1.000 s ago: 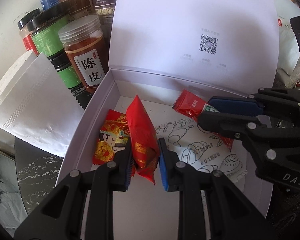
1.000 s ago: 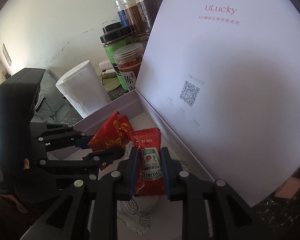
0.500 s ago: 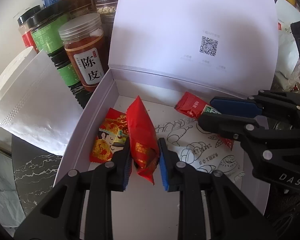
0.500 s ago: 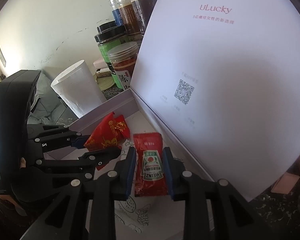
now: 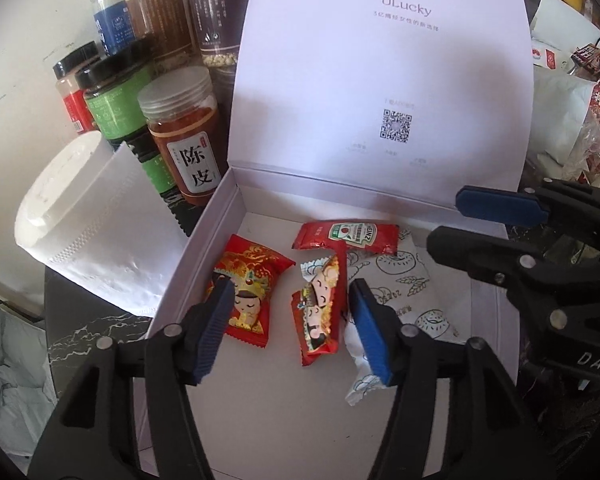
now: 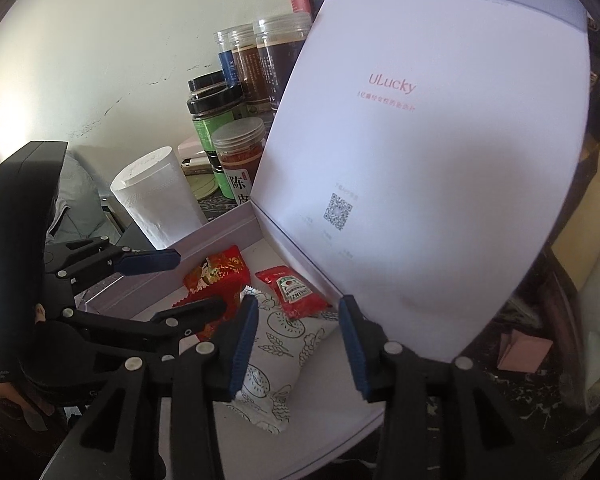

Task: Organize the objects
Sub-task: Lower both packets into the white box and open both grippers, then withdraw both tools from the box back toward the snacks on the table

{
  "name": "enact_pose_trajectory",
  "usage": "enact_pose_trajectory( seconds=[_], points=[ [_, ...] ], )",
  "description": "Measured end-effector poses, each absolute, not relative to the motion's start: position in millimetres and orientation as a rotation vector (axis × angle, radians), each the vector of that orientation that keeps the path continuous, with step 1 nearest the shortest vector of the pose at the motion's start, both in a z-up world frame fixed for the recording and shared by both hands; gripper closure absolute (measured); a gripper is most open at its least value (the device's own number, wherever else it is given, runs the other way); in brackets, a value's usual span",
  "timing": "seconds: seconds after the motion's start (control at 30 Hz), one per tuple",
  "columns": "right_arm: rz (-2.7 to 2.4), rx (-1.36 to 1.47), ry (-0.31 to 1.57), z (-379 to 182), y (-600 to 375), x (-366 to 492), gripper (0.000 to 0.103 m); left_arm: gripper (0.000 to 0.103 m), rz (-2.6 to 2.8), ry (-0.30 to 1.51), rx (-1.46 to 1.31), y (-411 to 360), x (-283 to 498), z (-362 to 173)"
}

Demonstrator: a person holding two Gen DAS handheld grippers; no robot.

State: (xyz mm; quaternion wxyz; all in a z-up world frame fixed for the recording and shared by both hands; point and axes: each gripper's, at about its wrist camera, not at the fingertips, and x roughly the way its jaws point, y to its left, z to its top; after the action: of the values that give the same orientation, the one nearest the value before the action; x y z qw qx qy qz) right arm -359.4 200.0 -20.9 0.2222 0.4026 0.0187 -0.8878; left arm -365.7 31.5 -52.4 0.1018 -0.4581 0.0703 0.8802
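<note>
An open white box point(image 5: 216, 236) holds a red ketchup sachet point(image 5: 346, 235), two red candy packets point(image 5: 248, 280) point(image 5: 320, 314) and a white patterned pouch point(image 5: 404, 280). My left gripper point(image 5: 290, 328) is open above the box, its jaws either side of the smaller candy packet, holding nothing. My right gripper point(image 6: 296, 340) is open above the pouch point(image 6: 276, 352), with the sachet point(image 6: 296, 292) lying just beyond its tips. The right gripper's fingers point(image 5: 496, 204) show at the right of the left wrist view.
The box lid point(image 5: 380, 80) stands upright at the back. Several jars point(image 5: 184, 136) and a paper roll point(image 5: 88, 216) stand left of the box on a dark marble table point(image 5: 80, 336). Bags and clutter point(image 5: 572, 92) lie to the right.
Both grippers opened and pulled back. The red candy packet dropped from the left gripper and the ketchup sachet from the right; both now lie in the box.
</note>
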Motion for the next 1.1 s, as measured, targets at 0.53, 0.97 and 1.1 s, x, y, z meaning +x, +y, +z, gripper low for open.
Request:
enact_pose_trajectory(
  seconds=[0.53,0.97,1.1],
  points=[
    [-2.539,0.990,0.057,33,208,-316,0.055,0.037,2.697,0.175,-1.236,40,-326,19],
    [-2.583,0.911,0.081,74,209,-277,0.052,0.035,2.739,0.160,-1.146,43,-275,62],
    [-2.590,0.889,0.090,85,209,-265,0.051,0.032,2.762,0.161,-1.113,42,-264,73]
  ],
)
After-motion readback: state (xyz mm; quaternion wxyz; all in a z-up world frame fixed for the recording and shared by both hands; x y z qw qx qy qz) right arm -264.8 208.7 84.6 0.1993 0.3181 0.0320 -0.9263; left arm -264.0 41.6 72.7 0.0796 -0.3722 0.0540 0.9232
